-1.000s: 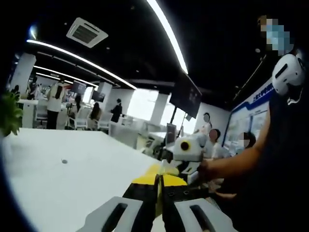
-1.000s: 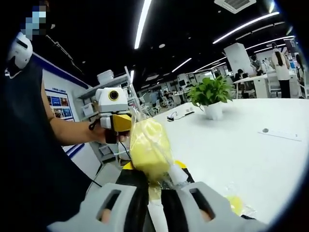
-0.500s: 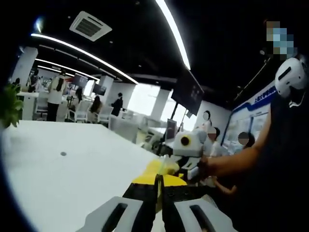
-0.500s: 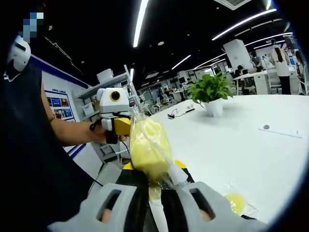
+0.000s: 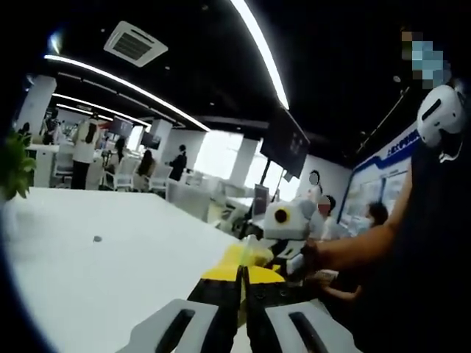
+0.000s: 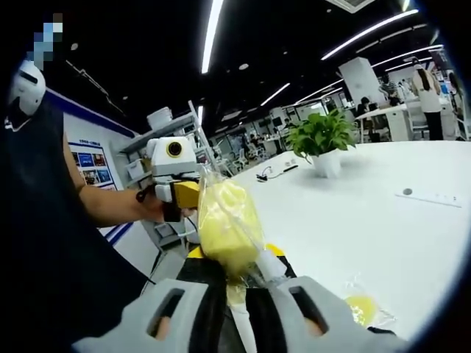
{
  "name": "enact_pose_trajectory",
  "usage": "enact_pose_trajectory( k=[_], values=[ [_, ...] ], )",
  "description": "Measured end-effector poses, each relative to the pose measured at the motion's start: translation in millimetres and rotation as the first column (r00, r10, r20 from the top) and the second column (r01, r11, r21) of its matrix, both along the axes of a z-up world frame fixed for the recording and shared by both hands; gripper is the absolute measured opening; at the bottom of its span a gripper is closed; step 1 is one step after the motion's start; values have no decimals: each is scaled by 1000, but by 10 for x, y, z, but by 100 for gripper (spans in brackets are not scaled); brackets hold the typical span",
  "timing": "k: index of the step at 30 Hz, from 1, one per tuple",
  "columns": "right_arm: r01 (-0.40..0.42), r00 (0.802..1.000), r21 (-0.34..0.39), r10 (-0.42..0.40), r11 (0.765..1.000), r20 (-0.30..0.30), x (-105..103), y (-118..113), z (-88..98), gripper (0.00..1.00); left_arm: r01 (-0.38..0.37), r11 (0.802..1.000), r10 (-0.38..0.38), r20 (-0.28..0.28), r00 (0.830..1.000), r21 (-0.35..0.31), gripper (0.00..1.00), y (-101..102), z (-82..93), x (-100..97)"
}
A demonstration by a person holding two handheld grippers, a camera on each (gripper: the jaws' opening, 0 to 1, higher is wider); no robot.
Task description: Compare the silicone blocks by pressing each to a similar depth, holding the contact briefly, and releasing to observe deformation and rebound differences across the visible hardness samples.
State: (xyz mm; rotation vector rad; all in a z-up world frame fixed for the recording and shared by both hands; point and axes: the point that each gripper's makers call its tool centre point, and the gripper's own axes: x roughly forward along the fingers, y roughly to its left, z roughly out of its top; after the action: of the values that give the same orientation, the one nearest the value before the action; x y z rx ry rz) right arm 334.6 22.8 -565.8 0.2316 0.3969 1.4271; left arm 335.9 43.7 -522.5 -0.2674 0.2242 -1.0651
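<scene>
Yellow block: a soft yellow silicone block (image 6: 227, 226) in a clear plastic wrapper stands above the right gripper (image 6: 237, 288), raised off the white table (image 6: 353, 228).
Right gripper: its jaws are clenched on the lower end of the wrapped block, where the plastic bunches between them.
Left gripper: in the left gripper view the left gripper (image 5: 241, 288) has its jaws pressed together with only a thin slit between them; whether any plastic is pinched there I cannot tell.
Other gripper in sight: in the right gripper view the left gripper sits just beside the block's upper left edge, seemingly touching the wrapper; contact is not clear.
Change: almost nothing has moved over the last second; block, both grippers and the person's forearm (image 6: 110, 202) keep the same relation, with only a slight drift of the cameras.
Meaning: this reads as a held pause on the sample, or an effort to get the wrapper off, not a press or a release.
Second sample: another yellow piece in plastic (image 6: 360, 308) lies on the table near the right gripper, untouched.
Progress: judged early; comparison across samples is not yet under way.
</scene>
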Motion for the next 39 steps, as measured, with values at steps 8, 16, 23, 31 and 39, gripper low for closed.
enact_pose_trajectory(
  k=[8, 16, 23, 31, 39],
  values=[
    [-10, 1000, -13, 10, 1000, -6, -29, 26, -13, 5, -1, 1000, 0, -72, 997, -13, 0, 30, -22, -1],
    [-8, 1000, -21, 8, 1000, -17, -51, 26, -37, 4, -7, 1000, 6, -99, 995, -11, 0, 23, -52, -25],
    [-3, 1000, 0, 3, 1000, -4, -45, 15, 10, 5, -7, 1000, 6, -52, 999, -12, 0, 11, 11, -29],
    [9, 1000, 16, -9, 1000, 27, -51, 43, -14, 9, -18, 1000, 17, -72, 997, -15, 0, 36, -9, -19],
    [43, 996, 38, -46, 998, 81, -5, 46, 17, 17, -39, 998, 35, -69, 997, -54, 0, 78, 30, -19]
  ],
)
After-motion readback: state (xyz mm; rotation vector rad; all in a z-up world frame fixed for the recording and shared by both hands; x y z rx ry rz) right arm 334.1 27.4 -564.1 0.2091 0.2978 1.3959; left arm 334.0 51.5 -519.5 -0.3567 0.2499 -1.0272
